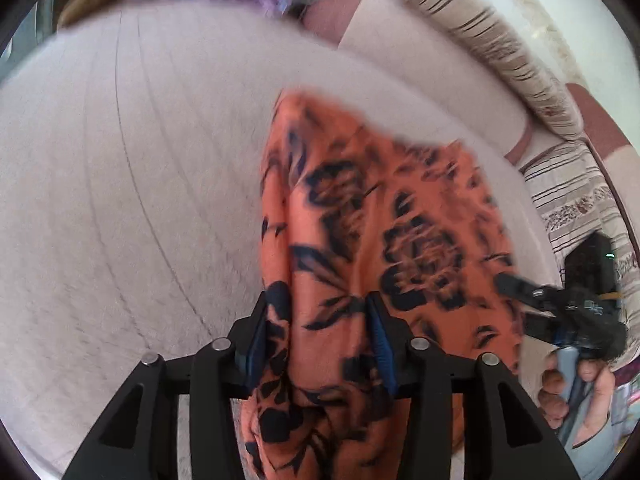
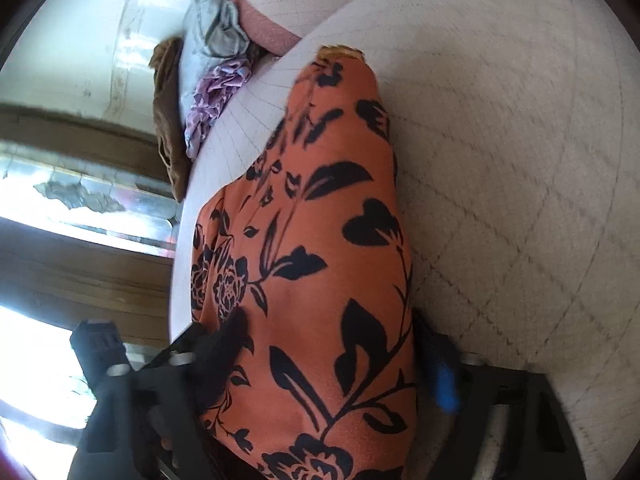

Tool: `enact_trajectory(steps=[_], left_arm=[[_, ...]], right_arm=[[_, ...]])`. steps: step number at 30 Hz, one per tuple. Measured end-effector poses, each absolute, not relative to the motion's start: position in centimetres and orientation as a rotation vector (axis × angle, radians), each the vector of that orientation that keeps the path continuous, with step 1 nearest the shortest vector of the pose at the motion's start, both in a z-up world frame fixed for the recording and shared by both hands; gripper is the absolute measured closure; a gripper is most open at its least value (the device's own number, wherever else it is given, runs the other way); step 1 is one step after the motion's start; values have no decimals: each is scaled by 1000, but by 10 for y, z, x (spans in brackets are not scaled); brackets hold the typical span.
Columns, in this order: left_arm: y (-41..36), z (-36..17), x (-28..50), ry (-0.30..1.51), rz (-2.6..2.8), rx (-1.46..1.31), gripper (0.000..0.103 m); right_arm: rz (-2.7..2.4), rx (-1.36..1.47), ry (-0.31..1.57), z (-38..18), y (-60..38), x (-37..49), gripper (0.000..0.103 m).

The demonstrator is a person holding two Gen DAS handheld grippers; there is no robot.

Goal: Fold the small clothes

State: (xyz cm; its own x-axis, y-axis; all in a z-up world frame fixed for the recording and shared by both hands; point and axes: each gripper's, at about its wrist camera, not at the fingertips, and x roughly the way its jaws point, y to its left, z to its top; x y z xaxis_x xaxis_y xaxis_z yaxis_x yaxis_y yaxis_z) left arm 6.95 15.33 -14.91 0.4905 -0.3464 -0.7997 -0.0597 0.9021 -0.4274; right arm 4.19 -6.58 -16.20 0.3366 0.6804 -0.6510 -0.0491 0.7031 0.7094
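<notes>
An orange cloth with a black flower print [image 1: 400, 220] lies bunched lengthwise on a pale quilted cushion [image 1: 120, 160]. My left gripper [image 1: 320, 336] is shut on its near end, and gathered folds fill the gap between the blue pads. In the right wrist view the same cloth [image 2: 332, 220] stretches away over the cushion [image 2: 520, 160]. My right gripper [image 2: 324, 364] holds a wide fold of it, one finger at each edge. From the left wrist view the right gripper [image 1: 520, 300] sits at the cloth's right edge, held by a hand [image 1: 592, 392].
A heap of purple and grey garments [image 2: 216, 92] and a brown cloth [image 2: 168, 112] lie at the cushion's far end. Striped pillows [image 1: 480, 40] line the far right side. The cushion's edge drops off left of the cloth in the right wrist view.
</notes>
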Motion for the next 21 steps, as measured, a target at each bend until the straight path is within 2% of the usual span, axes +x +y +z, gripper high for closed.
enact_trajectory(steps=[3, 13, 16, 17, 19, 21], left_arm=[[168, -154, 70, 1051, -211, -532, 51], [151, -122, 52, 977, -157, -345, 51], [153, -149, 60, 1043, -163, -341, 49], [161, -153, 61, 1037, -187, -399, 49], [175, -153, 62, 1041, -216, -481, 64], [177, -148, 59, 1017, -229, -472, 72]], right_arm=[[516, 661, 1154, -168, -64, 46, 31], [524, 610, 1155, -168, -56, 54, 33], [522, 657, 1152, -173, -60, 54, 34], [522, 636, 1153, -172, -58, 54, 41], [510, 532, 1169, -165, -50, 55, 53], [503, 437, 1164, -151, -42, 53, 62]])
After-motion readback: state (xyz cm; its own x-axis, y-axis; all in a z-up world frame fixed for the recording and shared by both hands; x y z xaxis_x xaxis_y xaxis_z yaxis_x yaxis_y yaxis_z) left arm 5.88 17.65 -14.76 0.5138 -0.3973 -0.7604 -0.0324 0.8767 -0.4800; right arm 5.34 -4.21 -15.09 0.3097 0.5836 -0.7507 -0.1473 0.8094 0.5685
